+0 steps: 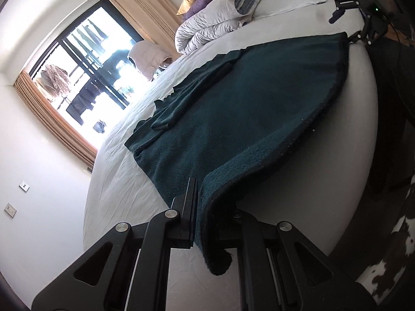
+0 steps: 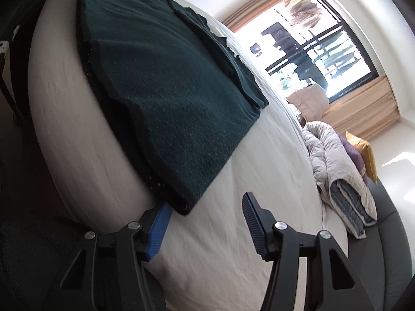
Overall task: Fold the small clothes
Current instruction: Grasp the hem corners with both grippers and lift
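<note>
A dark green knit garment (image 1: 233, 103) lies spread flat on the white bed sheet (image 1: 116, 181), along the mattress edge. My left gripper (image 1: 205, 202) is shut on the garment's near corner, which is lifted off the sheet and hangs down between the fingers. In the left wrist view the right gripper (image 1: 346, 27) sits at the garment's far corner. From the right wrist view, the garment (image 2: 155, 77) ends in a folded corner just past the blue pad (image 2: 160, 220). My right gripper (image 2: 207, 204) is open over the bare sheet (image 2: 233, 246), and neither pad presses the cloth.
A folded grey duvet (image 1: 215, 18) (image 2: 337, 168) with yellow and purple pillows lies at the head of the bed. A bright window with tan curtains (image 1: 52, 119) is beyond. The mattress edge drops to a dark floor with a cowhide rug (image 1: 389, 259).
</note>
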Motion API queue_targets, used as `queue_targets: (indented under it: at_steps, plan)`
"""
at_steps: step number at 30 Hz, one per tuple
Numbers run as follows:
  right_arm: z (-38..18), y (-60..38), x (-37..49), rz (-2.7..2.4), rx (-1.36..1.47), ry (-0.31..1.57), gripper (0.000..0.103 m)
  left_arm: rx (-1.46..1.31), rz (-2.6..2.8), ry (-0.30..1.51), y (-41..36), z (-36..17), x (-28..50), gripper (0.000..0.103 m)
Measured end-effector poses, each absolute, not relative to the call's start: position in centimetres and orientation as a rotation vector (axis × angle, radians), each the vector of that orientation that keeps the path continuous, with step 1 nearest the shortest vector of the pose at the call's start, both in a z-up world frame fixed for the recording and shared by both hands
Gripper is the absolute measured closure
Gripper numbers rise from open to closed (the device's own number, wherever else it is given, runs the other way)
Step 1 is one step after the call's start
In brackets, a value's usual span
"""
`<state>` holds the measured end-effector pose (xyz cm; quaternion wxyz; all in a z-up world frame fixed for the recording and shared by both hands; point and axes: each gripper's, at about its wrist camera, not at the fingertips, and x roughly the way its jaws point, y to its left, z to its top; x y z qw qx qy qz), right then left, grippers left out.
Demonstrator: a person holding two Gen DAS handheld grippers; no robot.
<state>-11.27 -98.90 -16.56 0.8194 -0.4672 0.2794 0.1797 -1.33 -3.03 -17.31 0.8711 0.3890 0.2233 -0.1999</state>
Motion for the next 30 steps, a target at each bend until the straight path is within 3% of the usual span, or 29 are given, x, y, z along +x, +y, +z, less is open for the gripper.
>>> queue_targets:
  at_steps: [4,7,8,9,17,30]
  plan:
    - [-17.1,-98.0,-11.3,0.422,-1.079,0.554,0.057,0.813,-0.422,0.473,-3.4,-17.2,-0.8,0.095]
    - [-17.2,-97.3,-11.2,0.456,-1.118,0.554,0.081,0.809,-0.42,0.481,-3.6,-17.2,-0.8,0.095]
    - [-17.3,-97.0,-11.1,0.468,-1.125,0.568,0.095,0.805,-0.418,0.482,-3.6,-17.3,-1.3,0.095]
    - [-17.3,-96.7,-11.0,0.469,-1.132,0.583,0.098,0.802,-0.416,0.482,-3.6,-17.2,-1.2,0.095]
    - [-11.6,-96.4,-8.6,0.431,-0.868,0.582,0.1,0.698,-0.394,0.487,-2.4,-15.4,0.2,0.095]
    - [-2.9,-97.0,-0.1,0.356,-0.463,0.494,0.1,0.408,-0.317,0.423,0.0,-7.5,9.3,0.095]
